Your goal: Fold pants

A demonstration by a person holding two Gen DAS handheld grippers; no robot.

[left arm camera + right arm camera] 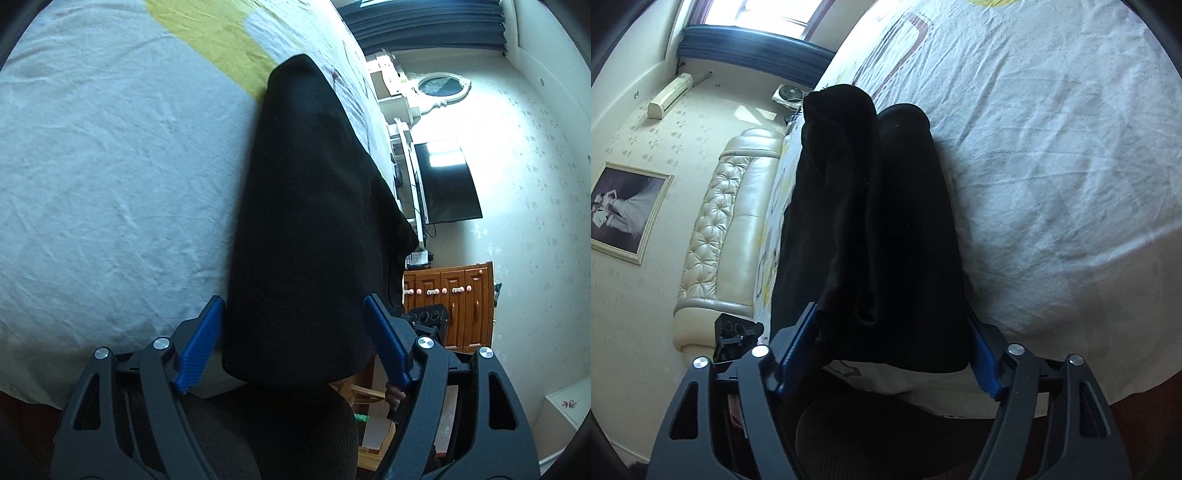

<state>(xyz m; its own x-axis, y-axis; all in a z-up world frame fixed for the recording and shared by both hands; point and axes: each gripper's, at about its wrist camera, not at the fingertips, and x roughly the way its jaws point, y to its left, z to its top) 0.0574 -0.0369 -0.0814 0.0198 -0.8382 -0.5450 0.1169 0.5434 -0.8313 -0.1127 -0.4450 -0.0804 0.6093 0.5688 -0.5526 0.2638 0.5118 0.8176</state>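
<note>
The black pants (pixel 306 206) lie in a long narrow strip on the pale bed sheet (pixel 110 166), running away from the bed's near edge. My left gripper (pixel 293 299) is open and straddles the strip's near end, its blue pads (pixel 201 347) standing just off the cloth on both sides. In the right wrist view the pants (pixel 886 221) show two lengthwise layers side by side on the sheet (pixel 1052 147). My right gripper (pixel 892 314) also stands open around the near end; the cloth hides part of its right pad (pixel 986 373).
A person's leg in dark ribbed cloth (pixel 295 424) fills the bottom of both views. A padded cream headboard (pixel 713 229) runs along the bed's left. A wooden cabinet (pixel 450 302) and a dark screen (pixel 447 181) stand beyond the bed's right edge.
</note>
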